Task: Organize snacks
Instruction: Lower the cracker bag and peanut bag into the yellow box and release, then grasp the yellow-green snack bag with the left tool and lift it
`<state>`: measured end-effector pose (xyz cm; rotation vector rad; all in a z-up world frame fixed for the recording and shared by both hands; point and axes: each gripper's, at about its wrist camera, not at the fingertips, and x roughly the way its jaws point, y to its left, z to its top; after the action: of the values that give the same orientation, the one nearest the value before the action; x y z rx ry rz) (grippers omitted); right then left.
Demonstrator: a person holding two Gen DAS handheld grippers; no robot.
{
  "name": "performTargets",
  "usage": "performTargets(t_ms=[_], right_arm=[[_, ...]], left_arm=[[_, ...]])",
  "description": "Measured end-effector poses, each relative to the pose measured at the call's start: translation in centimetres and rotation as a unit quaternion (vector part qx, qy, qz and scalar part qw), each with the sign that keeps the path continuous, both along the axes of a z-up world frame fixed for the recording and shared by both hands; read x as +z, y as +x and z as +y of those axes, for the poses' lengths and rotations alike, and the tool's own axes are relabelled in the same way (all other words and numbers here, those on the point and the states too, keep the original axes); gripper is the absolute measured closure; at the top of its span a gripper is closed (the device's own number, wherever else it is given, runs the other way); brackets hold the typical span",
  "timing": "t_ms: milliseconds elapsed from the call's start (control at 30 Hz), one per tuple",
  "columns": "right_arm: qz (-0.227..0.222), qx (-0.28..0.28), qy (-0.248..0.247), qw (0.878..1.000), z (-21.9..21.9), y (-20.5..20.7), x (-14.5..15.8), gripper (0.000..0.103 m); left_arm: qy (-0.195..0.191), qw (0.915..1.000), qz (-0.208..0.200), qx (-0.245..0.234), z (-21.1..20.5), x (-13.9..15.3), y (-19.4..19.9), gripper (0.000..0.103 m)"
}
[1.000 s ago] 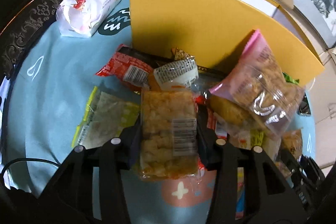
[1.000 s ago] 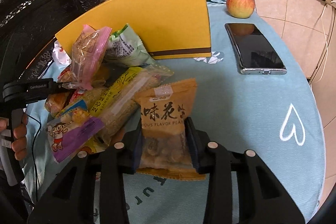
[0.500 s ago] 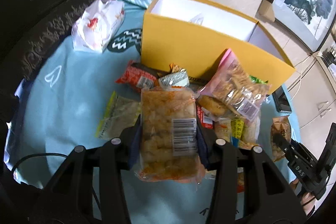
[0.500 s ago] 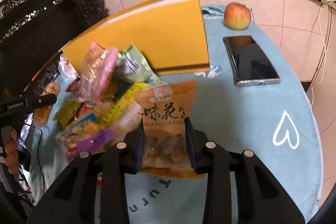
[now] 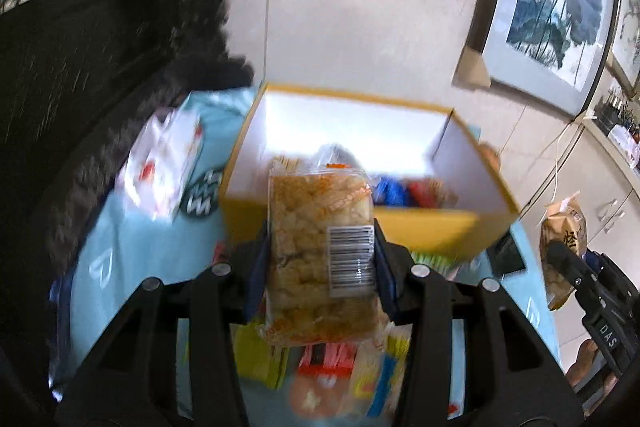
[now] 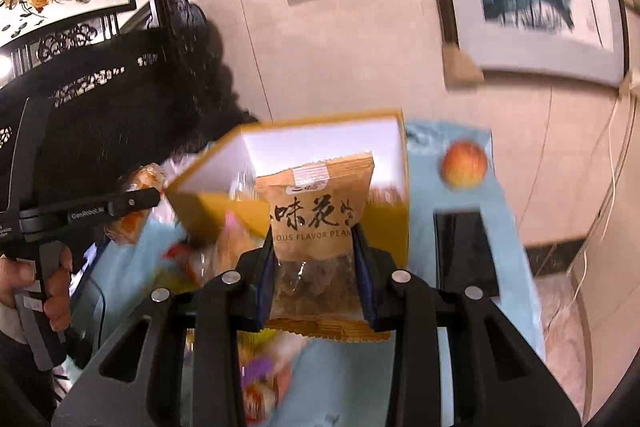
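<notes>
Both tongs had come up off the worktop (image 5: 132, 251) with their packets since a second earlier, and the open top of the yellow box (image 5: 432, 227) now showed in both wrist views where only its outer wall had shown before. The left tongs (image 5: 320, 259) were closed on a clear packet of puffed rice snack (image 5: 308, 239), barcode facing the camera, held in front of the box's near wall. The right tongs (image 6: 314, 267) were clamped on a brown peanut packet (image 6: 320, 211), likewise raised before the box. Neither grip had altered; the packets sat between the pads as they had 1 second ago.

Inside the box, 2 or 3 wrapped items, blue and red (image 5: 404, 191), already lay on its white floor. The remaining pile of snacks (image 5: 336, 371) was blurred on the blue cloth below the tongs. An apple (image 6: 464, 167) and a phone (image 6: 464, 247) lay right of the box.

The lift probably meant both packets were clear of the pile and high enough to pass over the rim, so dropping them in looked like the next step.
</notes>
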<state>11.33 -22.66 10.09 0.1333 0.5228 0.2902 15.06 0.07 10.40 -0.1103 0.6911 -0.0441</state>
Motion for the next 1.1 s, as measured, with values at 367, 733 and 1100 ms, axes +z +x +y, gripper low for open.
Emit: performTargets(t_ms=[367, 733, 1100], right_arm=[[0.0, -0.045, 0.003, 0.999, 1.0, 9.7, -1.1, 0.066], [-0.023, -0.032, -0.001, 0.999, 0.9, 9.8, -0.9, 0.033], [-0.047, 0.042, 0.027, 0.998, 3.2, 3.2, 3.4, 0.009]], left_arm=[[0.012, 0.9999, 0.007, -0.003, -3.3, -0.7, 11.1, 0.057], [0.033, 0.9987, 0.028, 0.026, -2.5, -4.0, 9.3, 0.012], [0.079, 0.994, 0.052, 0.055, 2.7, -5.7, -0.2, 0.005]])
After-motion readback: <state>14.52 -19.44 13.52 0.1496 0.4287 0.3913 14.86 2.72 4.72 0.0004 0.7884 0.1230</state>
